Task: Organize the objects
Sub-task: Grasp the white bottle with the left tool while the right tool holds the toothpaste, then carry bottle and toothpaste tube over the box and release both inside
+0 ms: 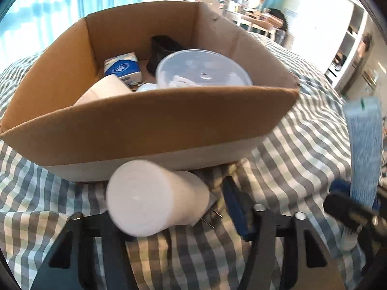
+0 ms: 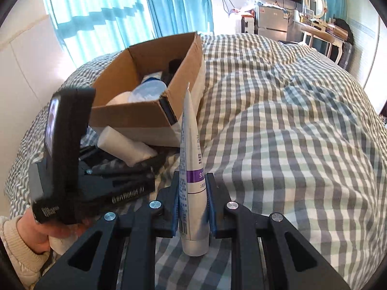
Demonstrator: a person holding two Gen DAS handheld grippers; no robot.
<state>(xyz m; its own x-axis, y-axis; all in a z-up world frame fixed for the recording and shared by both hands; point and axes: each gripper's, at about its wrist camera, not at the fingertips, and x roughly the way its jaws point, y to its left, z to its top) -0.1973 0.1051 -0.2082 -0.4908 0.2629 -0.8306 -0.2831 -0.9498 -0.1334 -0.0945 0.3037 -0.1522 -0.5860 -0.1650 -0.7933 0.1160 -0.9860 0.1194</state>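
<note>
An open cardboard box stands on the checked bedspread. Inside it are a clear lidded tub, a blue-and-white tissue pack, a black item and a beige roll. My left gripper is shut on a white roll, just in front of the box's near wall. My right gripper is shut on a white tube with a purple band. The tube points up beside the box's right corner.
The checked bedspread stretches wide to the right of the box. A person's hand in a cream sleeve holds the left gripper. Teal curtains, a fridge and a desk with a mirror stand far behind.
</note>
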